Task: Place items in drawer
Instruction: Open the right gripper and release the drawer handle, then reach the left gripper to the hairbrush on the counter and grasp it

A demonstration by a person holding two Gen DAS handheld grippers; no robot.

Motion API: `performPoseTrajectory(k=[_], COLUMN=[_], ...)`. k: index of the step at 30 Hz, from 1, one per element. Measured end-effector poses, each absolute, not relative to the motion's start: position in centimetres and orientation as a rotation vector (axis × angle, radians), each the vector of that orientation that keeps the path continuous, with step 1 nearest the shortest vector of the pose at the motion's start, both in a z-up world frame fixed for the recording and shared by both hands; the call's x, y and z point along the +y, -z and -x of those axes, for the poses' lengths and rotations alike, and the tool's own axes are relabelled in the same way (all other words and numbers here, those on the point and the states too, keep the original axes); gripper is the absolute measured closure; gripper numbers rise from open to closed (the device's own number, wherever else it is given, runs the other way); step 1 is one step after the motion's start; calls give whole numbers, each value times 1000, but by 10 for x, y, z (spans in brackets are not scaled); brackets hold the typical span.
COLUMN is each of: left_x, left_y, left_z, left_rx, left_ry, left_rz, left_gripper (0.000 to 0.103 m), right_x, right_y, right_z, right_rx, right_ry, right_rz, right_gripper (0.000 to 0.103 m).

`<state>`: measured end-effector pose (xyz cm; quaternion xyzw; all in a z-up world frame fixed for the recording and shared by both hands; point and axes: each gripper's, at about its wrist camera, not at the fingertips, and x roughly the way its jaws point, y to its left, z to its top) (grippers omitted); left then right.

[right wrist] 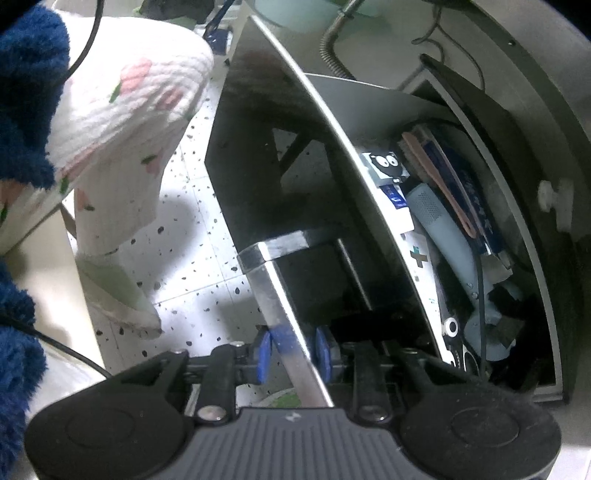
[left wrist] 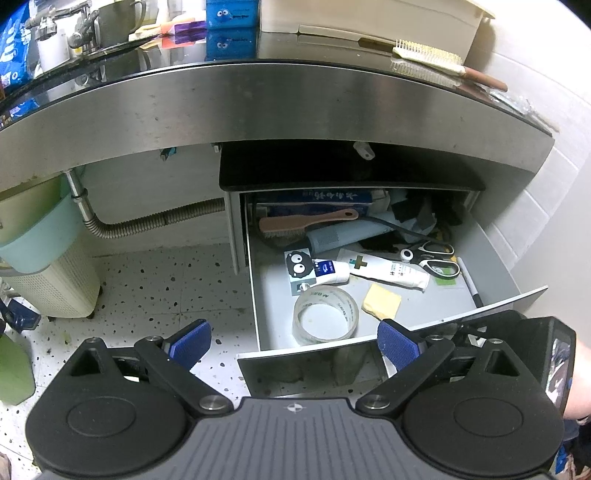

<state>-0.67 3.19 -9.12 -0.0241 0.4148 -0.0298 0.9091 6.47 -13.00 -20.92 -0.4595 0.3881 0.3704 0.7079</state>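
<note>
The grey drawer point(left wrist: 496, 258) under the steel counter stands pulled out. Inside lie a roll of clear tape point(left wrist: 325, 314), a yellow sponge point(left wrist: 382, 301), white tubes point(left wrist: 391, 271), scissors point(left wrist: 434, 256), a brown brush point(left wrist: 306, 221) and a blue-grey speaker point(left wrist: 343, 236). My left gripper point(left wrist: 293, 341) is open and empty, just in front of the drawer's front panel. My right gripper point(right wrist: 291, 352) is shut on the drawer's metal handle point(right wrist: 284, 325); the right wrist view shows the drawer contents point(right wrist: 436, 221) side-on. A white comb point(left wrist: 428, 55) lies on the counter at the right.
The counter point(left wrist: 258, 107) overhangs the drawer. A flexible metal hose point(left wrist: 147, 223) and a pale bin point(left wrist: 48, 266) stand left on the speckled floor point(left wrist: 166, 288). A white box point(left wrist: 369, 18) and blue carton point(left wrist: 231, 13) sit on the counter. A person's socked leg point(right wrist: 122, 147) is left of the drawer front.
</note>
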Motion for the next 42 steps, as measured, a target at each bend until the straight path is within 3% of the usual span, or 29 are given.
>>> performPoseTrajectory(k=[10, 15, 22, 32, 42], left_x=[32, 30, 27, 29, -38], left_y=[93, 91, 79, 42, -16], left_z=[5, 7, 7, -12, -28], left_rx=[861, 854, 812, 751, 467], left_ry=[55, 64, 73, 199, 274], left_rz=[50, 47, 39, 191, -456], left_gripper=[5, 5, 6, 6, 5], right_x=[-154, -175, -200, -223, -233], right_y=[146, 108, 87, 100, 113], right_z=[-71, -72, -86, -94, -73], right_rx=[844, 733, 595, 541, 523], right_ry=[-804, -776, -606, -478, -514], right_rz=[648, 368, 136, -82, -126], right_gripper=[52, 24, 22, 15, 14])
